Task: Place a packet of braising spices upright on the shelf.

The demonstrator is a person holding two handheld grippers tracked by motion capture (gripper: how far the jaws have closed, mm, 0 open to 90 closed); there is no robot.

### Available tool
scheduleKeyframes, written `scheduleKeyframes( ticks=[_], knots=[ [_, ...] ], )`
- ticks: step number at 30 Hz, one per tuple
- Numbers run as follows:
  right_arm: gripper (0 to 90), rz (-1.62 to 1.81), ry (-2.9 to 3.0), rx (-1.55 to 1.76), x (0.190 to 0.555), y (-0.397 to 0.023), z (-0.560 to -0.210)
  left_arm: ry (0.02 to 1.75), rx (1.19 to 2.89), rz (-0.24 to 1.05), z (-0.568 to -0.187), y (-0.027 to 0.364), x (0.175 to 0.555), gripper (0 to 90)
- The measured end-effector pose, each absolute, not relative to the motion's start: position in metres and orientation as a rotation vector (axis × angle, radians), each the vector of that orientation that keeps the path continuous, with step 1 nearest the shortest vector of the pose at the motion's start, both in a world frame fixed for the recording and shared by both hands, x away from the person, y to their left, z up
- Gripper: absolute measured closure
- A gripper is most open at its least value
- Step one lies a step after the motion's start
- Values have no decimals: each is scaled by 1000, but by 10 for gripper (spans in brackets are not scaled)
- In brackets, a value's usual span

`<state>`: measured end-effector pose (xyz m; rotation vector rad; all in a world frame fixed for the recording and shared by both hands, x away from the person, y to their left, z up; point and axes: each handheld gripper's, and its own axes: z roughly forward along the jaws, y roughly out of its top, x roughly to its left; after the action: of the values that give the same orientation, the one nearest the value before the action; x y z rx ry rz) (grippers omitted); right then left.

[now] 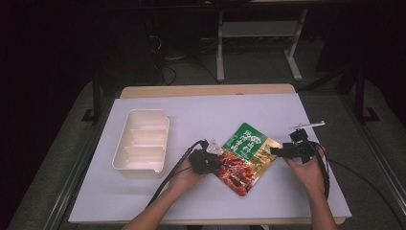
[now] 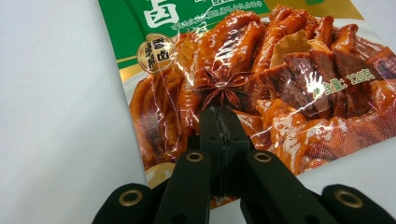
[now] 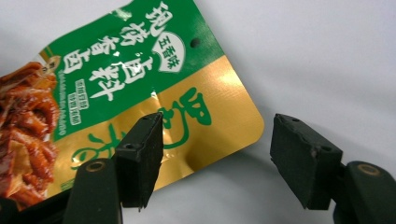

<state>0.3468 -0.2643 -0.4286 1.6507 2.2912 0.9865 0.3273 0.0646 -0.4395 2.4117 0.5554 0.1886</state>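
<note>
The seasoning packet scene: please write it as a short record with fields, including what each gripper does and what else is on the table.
surface: white table cover
main item: seasoning packet, green and gold top, braised meat picture, lying flat
left gripper: jaws shut, pinching the packet's meat-picture end
right gripper: jaws open, one jaw over the packet's gold corner, the other over the bare cover
other item: divided cream tray, to the left of the packet, apart from it, compartments look empty
small tool: thin metal object beyond the right gripper, kind unclear

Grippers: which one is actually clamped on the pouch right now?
The left gripper: its jaws are pressed together on the pouch at its meat-printed end. The right gripper is open, jaws straddling the gold corner.
</note>
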Motion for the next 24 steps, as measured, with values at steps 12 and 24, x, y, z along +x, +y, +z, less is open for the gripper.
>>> scheduleKeyframes(
  ticks=[12,24],
  knots=[
    [455,1095,2263,1700,347,-269,-432,555,2415,194,-439,64,327,900],
    [518,1235,2259,1696,340,-272,-425,548,2422,208,-439,63,326,900]
  ],
)
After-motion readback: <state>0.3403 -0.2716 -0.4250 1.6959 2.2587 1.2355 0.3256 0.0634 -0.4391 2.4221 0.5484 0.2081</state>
